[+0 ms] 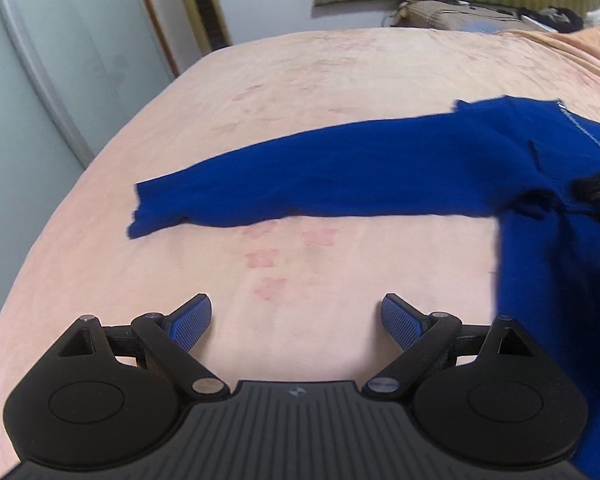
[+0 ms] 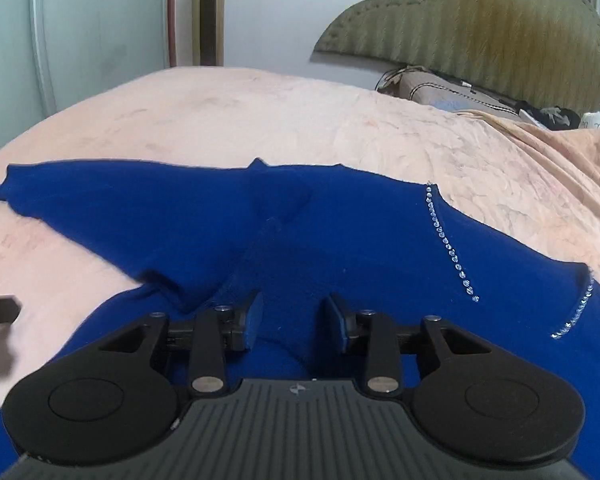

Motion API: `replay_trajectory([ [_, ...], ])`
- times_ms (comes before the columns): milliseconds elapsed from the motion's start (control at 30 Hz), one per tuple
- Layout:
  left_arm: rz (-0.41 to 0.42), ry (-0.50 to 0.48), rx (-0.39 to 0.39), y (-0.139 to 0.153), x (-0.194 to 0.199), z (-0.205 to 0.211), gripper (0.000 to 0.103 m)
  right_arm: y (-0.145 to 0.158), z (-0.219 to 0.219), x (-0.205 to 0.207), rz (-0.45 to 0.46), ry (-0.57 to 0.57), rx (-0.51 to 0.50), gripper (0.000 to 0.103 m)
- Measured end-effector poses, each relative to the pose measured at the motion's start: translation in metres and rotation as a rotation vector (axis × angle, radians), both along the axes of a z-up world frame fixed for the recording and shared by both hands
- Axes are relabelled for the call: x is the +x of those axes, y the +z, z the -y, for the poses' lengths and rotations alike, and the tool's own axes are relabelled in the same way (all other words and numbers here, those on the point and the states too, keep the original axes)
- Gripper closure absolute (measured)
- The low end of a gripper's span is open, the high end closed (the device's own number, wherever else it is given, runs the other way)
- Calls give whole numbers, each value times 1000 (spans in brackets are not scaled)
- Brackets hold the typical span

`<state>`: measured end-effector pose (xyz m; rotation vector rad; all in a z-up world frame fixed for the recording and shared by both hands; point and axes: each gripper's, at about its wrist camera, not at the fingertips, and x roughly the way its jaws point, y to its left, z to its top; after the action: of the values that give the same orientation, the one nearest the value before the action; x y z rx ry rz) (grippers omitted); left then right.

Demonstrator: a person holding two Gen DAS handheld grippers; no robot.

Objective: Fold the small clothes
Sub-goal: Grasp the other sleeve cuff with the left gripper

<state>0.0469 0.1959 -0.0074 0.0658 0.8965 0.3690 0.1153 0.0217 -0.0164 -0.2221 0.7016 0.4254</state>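
- A royal-blue knit sweater (image 2: 340, 240) lies on a bed covered by a pale pink sheet (image 1: 300, 80) with faint reddish flower prints.
- In the left wrist view, one long sleeve (image 1: 300, 176) stretches flat across the sheet towards the left, its cuff at the far-left end, while the body of the garment bunches at the right edge of the view.
- The left gripper (image 1: 296, 320) hovers above bare sheet, near the sleeve but apart from it; its jaws stand wide apart with nothing between the blue pads (image 1: 190, 322).
- The right gripper (image 2: 291, 322) sits over the body of the sweater, its jaws partly parted with a raised fold of blue knit between them; the pads (image 2: 254, 316) stand just beside the fold, and whether they press it cannot be told.
- Two curved lines of small clear rhinestones (image 2: 448, 240) run down the right side of the sweater in the right wrist view.
- In that view the sleeve reaches out to the far left, and a diagonal crease runs from the gripper towards the sweater's far edge.
- At the far right of the bed stand an olive ribbed headboard (image 2: 480, 32) and a brown pillow (image 2: 448, 94).
- A pale green wardrobe door (image 1: 60, 60) stands at the far left beyond the bed.
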Motion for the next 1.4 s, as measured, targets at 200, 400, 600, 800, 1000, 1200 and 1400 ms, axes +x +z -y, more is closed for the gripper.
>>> replay_trajectory([
  [200, 49, 158, -117, 2, 5, -68, 10, 43, 44, -52, 70, -86, 248, 50],
  [400, 124, 320, -429, -2, 13, -131, 10, 42, 73, -99, 78, -114, 288, 49],
  [600, 296, 460, -650, -6, 22, -164, 11, 36, 85, -111, 93, -125, 275, 42],
  [800, 299, 603, -634, -11, 41, -178, 90, 38, 95, -116, 113, -131, 284, 37],
  [1000, 301, 578, -489, 4, 44, -177, 98, 39, 105, -126, 137, -126, 265, 32],
  [1200, 387, 652, -79, 57, 51, -183, 98, 35, 130, -133, 135, -162, 272, 31],
  [1400, 421, 491, 38, 98, 60, -127, 98, 22, 156, -133, 89, -233, 326, 31],
])
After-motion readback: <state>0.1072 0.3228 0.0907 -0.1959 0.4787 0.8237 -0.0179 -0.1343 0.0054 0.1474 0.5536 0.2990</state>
